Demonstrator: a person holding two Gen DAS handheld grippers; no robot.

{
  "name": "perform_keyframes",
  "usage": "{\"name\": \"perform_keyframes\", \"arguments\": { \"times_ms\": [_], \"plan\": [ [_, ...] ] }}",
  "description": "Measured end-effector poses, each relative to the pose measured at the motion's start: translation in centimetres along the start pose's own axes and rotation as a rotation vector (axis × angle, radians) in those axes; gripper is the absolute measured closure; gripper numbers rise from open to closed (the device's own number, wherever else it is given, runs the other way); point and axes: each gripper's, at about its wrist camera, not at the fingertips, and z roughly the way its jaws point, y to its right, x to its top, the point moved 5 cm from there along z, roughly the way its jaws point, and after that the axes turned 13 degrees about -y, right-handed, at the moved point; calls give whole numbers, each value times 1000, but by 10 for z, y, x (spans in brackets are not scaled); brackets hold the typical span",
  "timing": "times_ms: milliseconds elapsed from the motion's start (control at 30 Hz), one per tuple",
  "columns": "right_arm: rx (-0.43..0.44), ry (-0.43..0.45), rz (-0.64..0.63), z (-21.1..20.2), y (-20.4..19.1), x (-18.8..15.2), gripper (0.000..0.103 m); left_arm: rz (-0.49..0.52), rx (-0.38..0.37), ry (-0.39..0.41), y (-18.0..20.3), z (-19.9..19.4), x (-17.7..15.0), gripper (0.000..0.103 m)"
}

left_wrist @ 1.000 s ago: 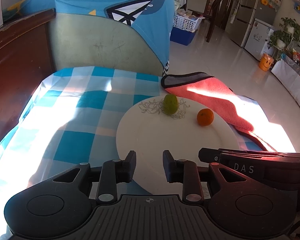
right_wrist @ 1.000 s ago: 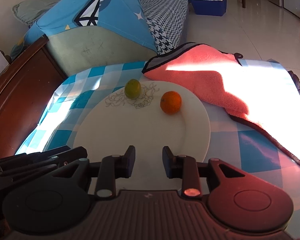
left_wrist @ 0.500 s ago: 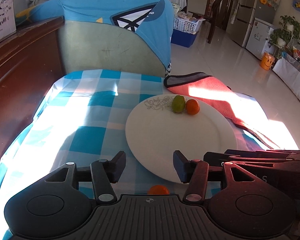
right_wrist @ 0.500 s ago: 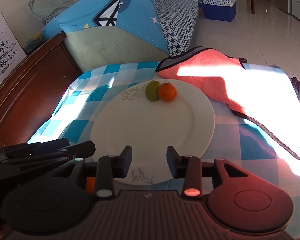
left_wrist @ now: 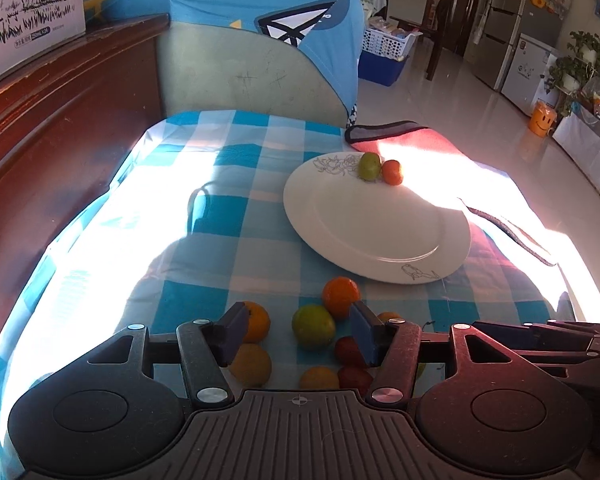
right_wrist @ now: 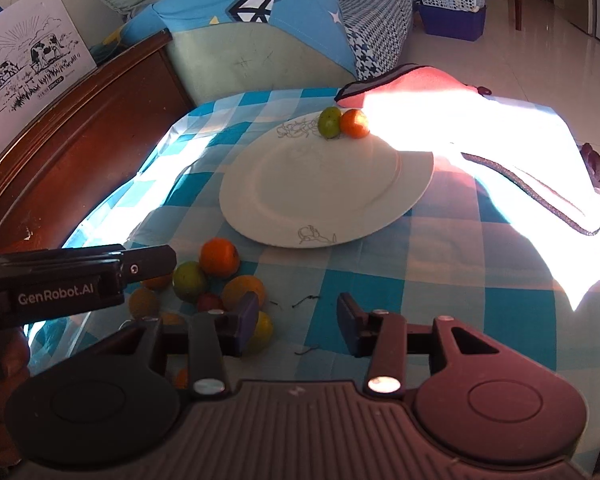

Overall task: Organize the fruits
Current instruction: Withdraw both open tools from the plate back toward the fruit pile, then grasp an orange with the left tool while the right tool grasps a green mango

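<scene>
A white plate lies on the blue checked tablecloth. A green fruit and a small orange sit touching at its far rim. A heap of several loose fruits lies on the cloth before the plate: an orange, a green one, yellow and red ones. My left gripper is open above the heap, the green fruit between its fingers. My right gripper is open and empty, just right of the heap.
A pink towel lies beyond and right of the plate. A dark wooden bed frame runs along the left. A chair back with a blue cover stands behind the table. The table's right edge drops to the floor.
Both grippers have drawn back from the plate and opened wider. The heap of loose fruits has come into view. The two fruits on the plate now touch.
</scene>
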Motion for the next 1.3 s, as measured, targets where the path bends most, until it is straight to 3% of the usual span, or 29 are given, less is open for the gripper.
{"name": "perform_keyframes", "arguments": {
  "times_ms": [333, 733, 867, 1067, 1200, 1300],
  "plan": [
    [55, -19, -7, -2, -11, -20, 59, -22, -15, -23, -15, -18, -43, 49],
    [24, -5, -89, 6, -23, -17, 56, 76, -43, -101, 0, -6, -76, 49],
    [11, 6, -118, 10, -27, -15, 49, 79, -47, -114, 2, 0, -79, 54],
    [-14, 12, -176, 16, -34, -15, 49, 91, -36, -97, 7, 8, -78, 56],
    [-27, 13, -184, 22, -35, -13, 50, 94, -25, -83, 7, 9, -76, 63],
    [-31, 15, -182, 25, -35, -12, 58, 84, -42, -79, 6, 9, -74, 71]
  ]
}}
